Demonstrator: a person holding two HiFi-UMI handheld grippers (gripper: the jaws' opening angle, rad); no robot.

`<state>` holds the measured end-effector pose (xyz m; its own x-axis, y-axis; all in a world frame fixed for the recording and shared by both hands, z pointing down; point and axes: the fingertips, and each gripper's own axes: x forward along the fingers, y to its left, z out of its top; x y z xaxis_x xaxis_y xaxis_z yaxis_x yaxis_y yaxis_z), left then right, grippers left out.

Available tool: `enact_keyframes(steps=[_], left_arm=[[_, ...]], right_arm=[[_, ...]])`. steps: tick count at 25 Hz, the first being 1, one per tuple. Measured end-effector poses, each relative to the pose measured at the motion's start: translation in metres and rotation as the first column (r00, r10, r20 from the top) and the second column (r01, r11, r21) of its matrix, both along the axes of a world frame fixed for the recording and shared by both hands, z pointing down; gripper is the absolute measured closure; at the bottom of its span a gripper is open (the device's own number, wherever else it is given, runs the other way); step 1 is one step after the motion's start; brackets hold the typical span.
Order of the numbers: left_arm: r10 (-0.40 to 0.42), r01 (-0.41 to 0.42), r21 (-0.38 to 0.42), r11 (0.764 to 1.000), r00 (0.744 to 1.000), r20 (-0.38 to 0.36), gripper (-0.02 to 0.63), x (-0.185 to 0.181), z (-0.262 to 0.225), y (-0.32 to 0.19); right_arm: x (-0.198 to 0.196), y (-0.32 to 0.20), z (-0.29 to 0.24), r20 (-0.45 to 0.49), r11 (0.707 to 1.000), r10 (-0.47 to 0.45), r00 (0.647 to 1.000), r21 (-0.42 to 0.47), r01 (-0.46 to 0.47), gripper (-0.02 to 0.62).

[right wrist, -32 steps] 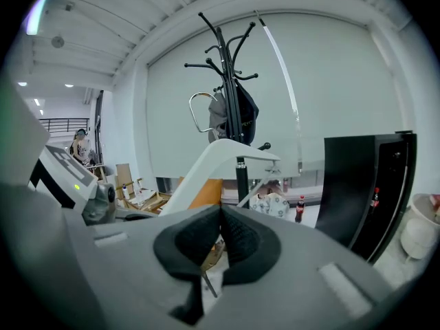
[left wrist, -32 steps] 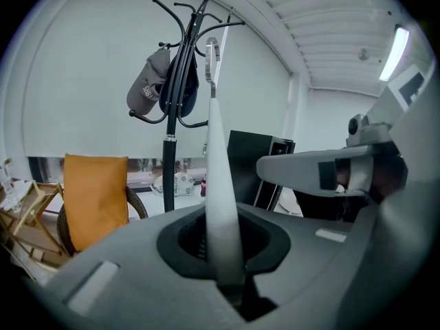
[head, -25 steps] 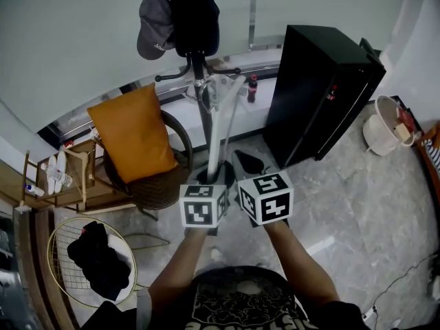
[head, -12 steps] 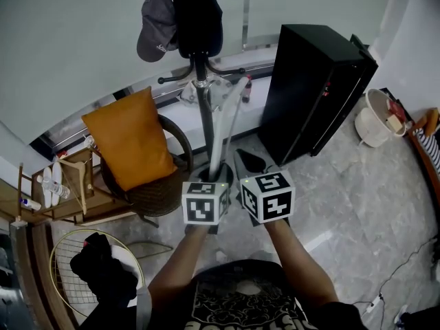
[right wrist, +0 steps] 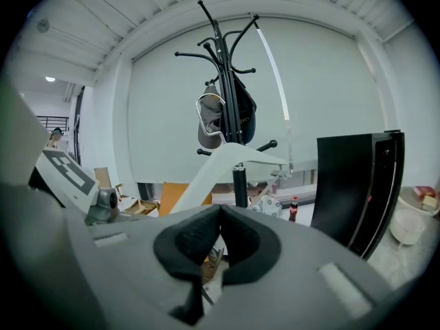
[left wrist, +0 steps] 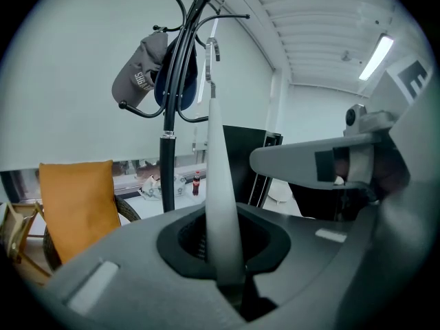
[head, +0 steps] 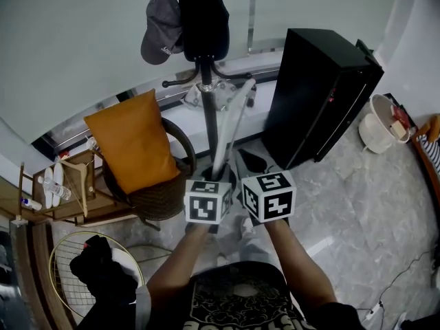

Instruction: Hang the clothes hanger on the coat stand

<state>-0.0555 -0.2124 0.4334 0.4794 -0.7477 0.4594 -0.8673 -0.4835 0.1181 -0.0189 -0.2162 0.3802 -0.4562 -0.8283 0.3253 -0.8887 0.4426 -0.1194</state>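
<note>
Since a second ago, both grippers have edged toward the coat stand (head: pixel 208 112), and in the head view the tip of the hanger (head: pixel 225 146) now overlaps the bottle (left wrist: pixel 195 182) on the sill, which earlier stood clear beside it.

Left gripper (left wrist: pixel 221 246): its fingers (left wrist: pixel 185 238) are clenched on the lower end of the white hanger, which rises steeply from them toward the stand. In the left gripper view the hanger's metal hook stands just beside the stand's upper arms, to the right of the pole, and is not yet hung on any of them.

Right gripper (right wrist: pixel 220 215): its fingers (right wrist: pixel 192 243) are pressed together at the tips with nothing between them. It is held just beside the left gripper, and the hanger crosses its view from the left, in front of the pole.

The black stand rises from the floor (head: pixel 357 205) in front of the window sill. A grey cap (head: pixel 161 36) and a dark garment (head: pixel 204 16) hang from its upper arms. A wicker chair (head: pixel 165 198) with an orange cushion (head: pixel 134 143) stands to its left. A black cabinet (head: pixel 323 102) stands to its right, and a white bucket (head: pixel 377 126) stands beyond the cabinet, toward the right edge of the floor.
</note>
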Motion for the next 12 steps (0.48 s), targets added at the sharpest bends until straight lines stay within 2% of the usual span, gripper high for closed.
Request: enact_keyframes(steps=[5, 12], left_arm=[[-0.021, 0.021, 0.004, 1.0, 1.0, 0.009, 0.561, -0.003, 0.0, -0.02], [-0.047, 0.047, 0.0, 0.999, 0.999, 0.005, 0.561, 0.005, 0.006, -0.051]], right_arm=[[-0.006, -0.021, -0.004, -0.001, 0.999, -0.034, 0.999, 0.016, 0.034, 0.595], [0.006, -0.053, -0.006, -0.013, 0.999, -0.048, 0.999, 0.021, 0.048, 0.595]])
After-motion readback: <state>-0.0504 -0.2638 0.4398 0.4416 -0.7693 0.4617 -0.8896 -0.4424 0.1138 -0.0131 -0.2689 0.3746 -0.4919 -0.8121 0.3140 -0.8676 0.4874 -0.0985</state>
